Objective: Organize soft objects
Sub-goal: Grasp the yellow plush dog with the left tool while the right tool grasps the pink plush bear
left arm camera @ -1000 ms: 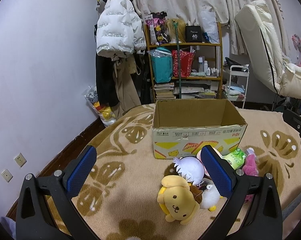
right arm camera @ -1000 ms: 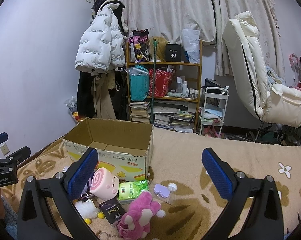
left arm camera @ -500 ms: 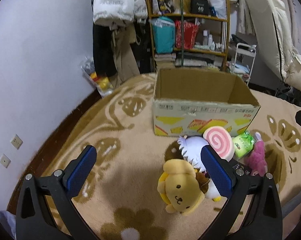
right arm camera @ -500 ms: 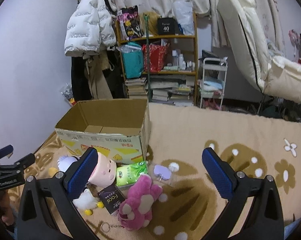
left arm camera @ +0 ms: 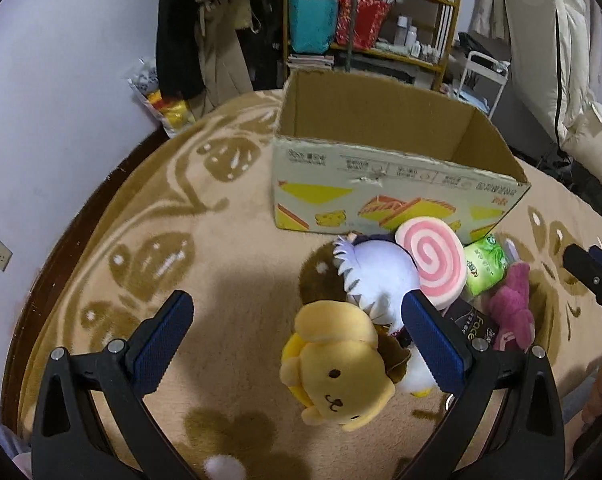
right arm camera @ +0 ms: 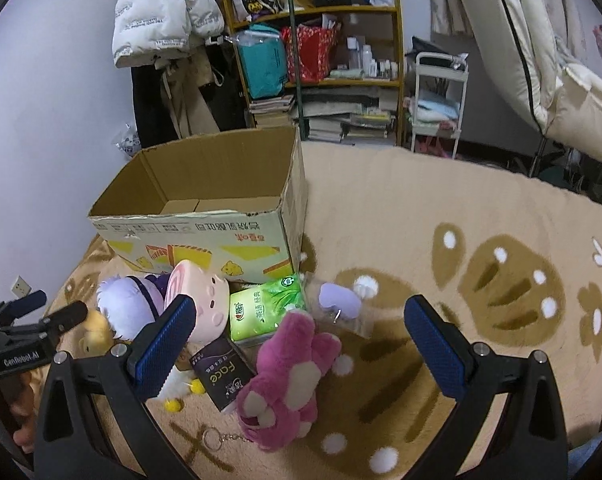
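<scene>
An open cardboard box [left arm camera: 385, 184] stands on the beige carpet; it also shows in the right wrist view [right arm camera: 205, 232]. In front of it lies a heap of soft toys: a yellow dog plush [left arm camera: 337, 368], a lavender-haired doll [left arm camera: 373, 276], a pink swirl-capped doll [left arm camera: 431, 262] and a magenta bear [right arm camera: 287, 376]. My left gripper [left arm camera: 297, 344] is open above the yellow dog. My right gripper [right arm camera: 301, 348] is open above the magenta bear. Both hold nothing.
A green tissue pack [right arm camera: 267, 308], a black "face" packet [right arm camera: 221, 372], a purple item in a clear pouch [right arm camera: 339, 304] and a keyring [right arm camera: 221, 438] lie among the toys. Behind stand a cluttered shelf [right arm camera: 321, 52], hung coats [right arm camera: 161, 12] and a cream recliner [right arm camera: 541, 48].
Both grippers have tilted down and moved closer to the toy heap; the box and toys now look larger. Both stay open.
</scene>
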Available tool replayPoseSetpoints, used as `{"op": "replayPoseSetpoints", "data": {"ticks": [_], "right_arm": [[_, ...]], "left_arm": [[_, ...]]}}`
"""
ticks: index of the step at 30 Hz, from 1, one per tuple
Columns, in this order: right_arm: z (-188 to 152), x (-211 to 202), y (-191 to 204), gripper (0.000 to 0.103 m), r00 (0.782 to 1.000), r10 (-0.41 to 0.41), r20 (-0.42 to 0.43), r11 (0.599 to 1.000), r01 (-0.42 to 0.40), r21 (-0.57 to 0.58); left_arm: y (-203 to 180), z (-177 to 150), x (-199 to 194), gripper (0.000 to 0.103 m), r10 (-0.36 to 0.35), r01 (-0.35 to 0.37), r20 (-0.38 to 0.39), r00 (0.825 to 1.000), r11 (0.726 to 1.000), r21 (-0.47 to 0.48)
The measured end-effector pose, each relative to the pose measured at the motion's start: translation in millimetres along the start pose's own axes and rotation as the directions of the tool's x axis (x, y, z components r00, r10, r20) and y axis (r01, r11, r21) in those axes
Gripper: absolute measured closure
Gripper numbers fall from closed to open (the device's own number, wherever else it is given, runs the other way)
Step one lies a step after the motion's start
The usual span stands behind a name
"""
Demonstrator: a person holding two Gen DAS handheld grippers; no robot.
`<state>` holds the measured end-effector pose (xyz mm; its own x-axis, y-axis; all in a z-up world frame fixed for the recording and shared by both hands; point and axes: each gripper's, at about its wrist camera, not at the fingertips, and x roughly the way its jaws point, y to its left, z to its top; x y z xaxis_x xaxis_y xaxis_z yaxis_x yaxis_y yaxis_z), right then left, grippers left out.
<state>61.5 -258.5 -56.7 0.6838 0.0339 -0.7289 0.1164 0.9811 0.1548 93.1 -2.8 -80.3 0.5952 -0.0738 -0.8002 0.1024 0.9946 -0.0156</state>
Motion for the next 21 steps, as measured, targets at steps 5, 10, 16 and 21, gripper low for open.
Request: {"op": "replayPoseSetpoints", "data": {"ticks": [5,10,16,21], "right_arm": [[-0.8,22.9,3.5,0.000,0.998,0.009,-0.061,1.000,-0.008,0.007],[-5.2,46.4,5.4,0.000,0.992,0.009,-0.124,1.000,-0.008,0.008],[-8.9,62.5,1.0,0.004,0.982,0.013,-0.189,1.000,-0.010,0.018],[-12.7,72.1,-1.4,0.005,0.973,0.022,-0.228,0.999,-0.016,0.030]], "left_arm": [[-0.8,-0.2,10.4,0.000,-0.027,0.027,-0.031,0.999,1.000,-0.004],[-5.2,-0.5,21.1,0.000,-0.100,0.101,-0.076,0.992,0.995,0.006],[-13.1,-1.8,32.5,0.000,-0.137,0.141,-0.133,0.982,0.990,0.022],[-12.7,-4.4,40.4,0.001,-0.140,0.144,-0.156,0.978,0.989,0.016]]}}
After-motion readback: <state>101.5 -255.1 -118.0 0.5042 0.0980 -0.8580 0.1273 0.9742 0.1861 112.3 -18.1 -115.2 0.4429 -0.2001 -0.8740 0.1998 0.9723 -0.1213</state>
